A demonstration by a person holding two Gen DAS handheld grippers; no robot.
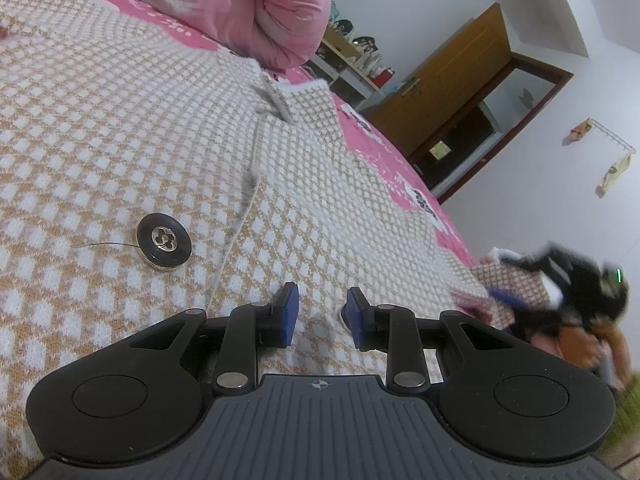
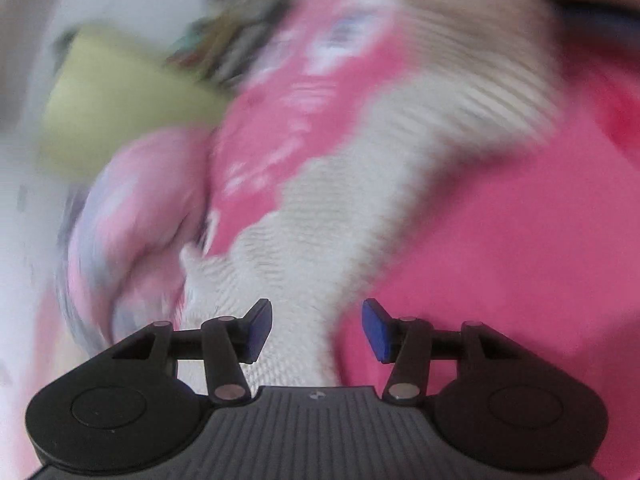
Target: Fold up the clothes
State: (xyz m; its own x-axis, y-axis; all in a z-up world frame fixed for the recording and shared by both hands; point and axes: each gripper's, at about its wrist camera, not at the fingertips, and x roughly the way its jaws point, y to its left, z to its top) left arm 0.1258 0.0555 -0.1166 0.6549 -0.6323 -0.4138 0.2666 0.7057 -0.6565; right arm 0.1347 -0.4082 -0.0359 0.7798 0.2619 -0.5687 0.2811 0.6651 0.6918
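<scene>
Blue pads [image 1: 290, 314] of the left gripper [image 1: 322, 314] stand narrowly apart over the cardigan [image 1: 120, 128], gripping nothing I can see; it lies flat on the pink bed [image 1: 400, 168], button [image 1: 164, 246] at ten o'clock. The right gripper [image 2: 316, 330], at three o'clock, is half open over a sleeve [image 2: 332, 216], pads apparently clear. Pinning the body while carrying that sleeve inward would likely fold it cleanly.

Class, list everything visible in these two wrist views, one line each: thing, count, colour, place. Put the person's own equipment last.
Checked knitted cardigan: one, tan and white, spread on the bed.
Round button: one, black with metal centre, on the cardigan.
Floral bedsheet: one, pink, under the cardigan.
Rolled quilt: one, pale pink, beyond the cardigan.
Wooden door: one, brown, far wall.
Left gripper: one, black, blue pads, jaws apart over the cardigan.
Right gripper: one, black, blue pads, jaws apart, above blurred knit.
</scene>
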